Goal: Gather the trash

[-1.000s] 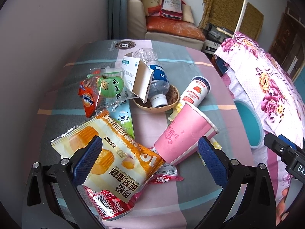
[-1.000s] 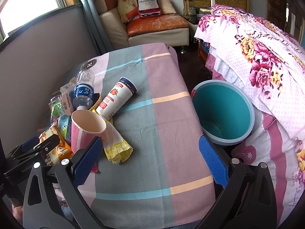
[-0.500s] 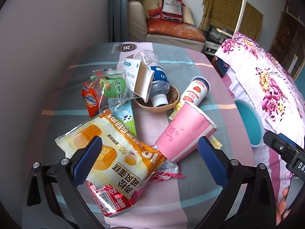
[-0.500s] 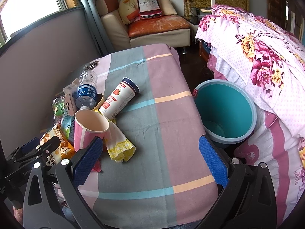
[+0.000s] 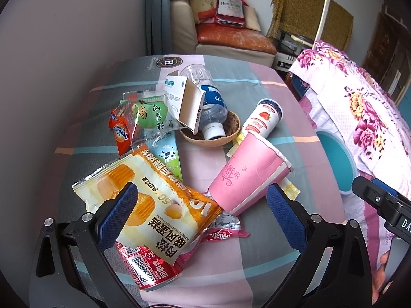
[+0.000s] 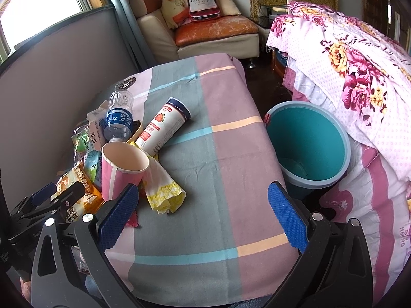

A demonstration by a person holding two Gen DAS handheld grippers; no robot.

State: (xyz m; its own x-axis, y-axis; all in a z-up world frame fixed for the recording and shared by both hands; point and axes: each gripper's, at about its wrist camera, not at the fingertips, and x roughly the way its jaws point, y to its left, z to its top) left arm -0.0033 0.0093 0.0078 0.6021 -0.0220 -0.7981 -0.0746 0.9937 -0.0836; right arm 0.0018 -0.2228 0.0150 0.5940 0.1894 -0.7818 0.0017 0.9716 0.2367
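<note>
A pile of trash lies on the checked tablecloth (image 6: 221, 133): a pink paper cup (image 5: 250, 172) on its side, an orange cake wrapper (image 5: 154, 200), a red can (image 5: 151, 269), a strawberry drink cup (image 5: 262, 118), a water bottle (image 5: 210, 102) and a yellow napkin (image 6: 161, 187). A teal bin (image 6: 308, 143) stands right of the table. My left gripper (image 5: 197, 213) is open above the wrapper and pink cup. My right gripper (image 6: 203, 215) is open over the cloth, between the pile and the bin.
A wooden bowl (image 5: 226, 133) holds the bottle's neck. A white carton (image 5: 185, 102) and small snack packets (image 5: 138, 118) lie at the pile's far left. A floral bed (image 6: 359, 64) runs along the right. A grey screen (image 5: 64, 51) stands to the left.
Both grippers have eased back slightly, so the trash sits a little farther up in the views. Nothing has been picked up; both stay open.
</note>
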